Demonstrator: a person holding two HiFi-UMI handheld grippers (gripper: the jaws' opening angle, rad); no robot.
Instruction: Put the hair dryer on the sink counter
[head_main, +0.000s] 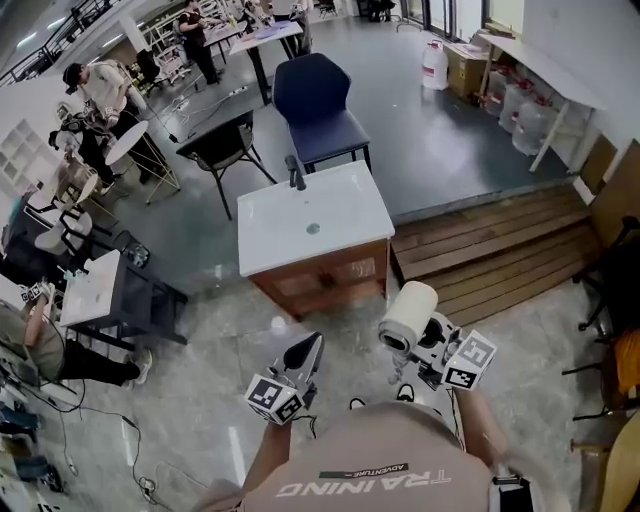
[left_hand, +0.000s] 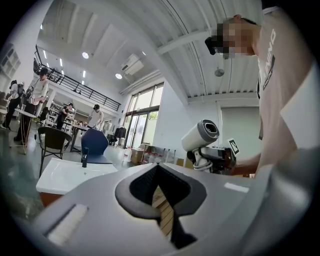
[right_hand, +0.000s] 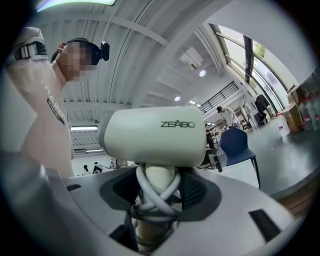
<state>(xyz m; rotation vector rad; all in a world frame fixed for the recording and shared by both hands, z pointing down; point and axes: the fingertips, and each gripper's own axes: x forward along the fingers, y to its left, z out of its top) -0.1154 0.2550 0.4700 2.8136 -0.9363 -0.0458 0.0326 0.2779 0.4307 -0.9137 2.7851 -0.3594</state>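
A white hair dryer (head_main: 408, 316) with its cord wound round the handle is held up in front of me, my right gripper (head_main: 422, 345) shut on the handle. In the right gripper view the dryer's barrel (right_hand: 152, 137) sits above the jaws, which clasp the handle and cord at my right gripper (right_hand: 155, 192). The left gripper view shows the dryer (left_hand: 201, 136) off to the right. My left gripper (head_main: 308, 350) is shut and empty, its tips meeting (left_hand: 157, 167). The white sink counter (head_main: 345, 215) on a wooden cabinet stands ahead, well apart from both grippers, with a dark faucet (head_main: 295, 172) at its back.
A blue chair (head_main: 318, 105) and a black chair (head_main: 225, 145) stand behind the sink. A wooden stepped platform (head_main: 500, 250) lies to the right. A small white-topped table (head_main: 95, 290) and seated people are at the left. Water jugs (head_main: 520, 105) line the far right wall.
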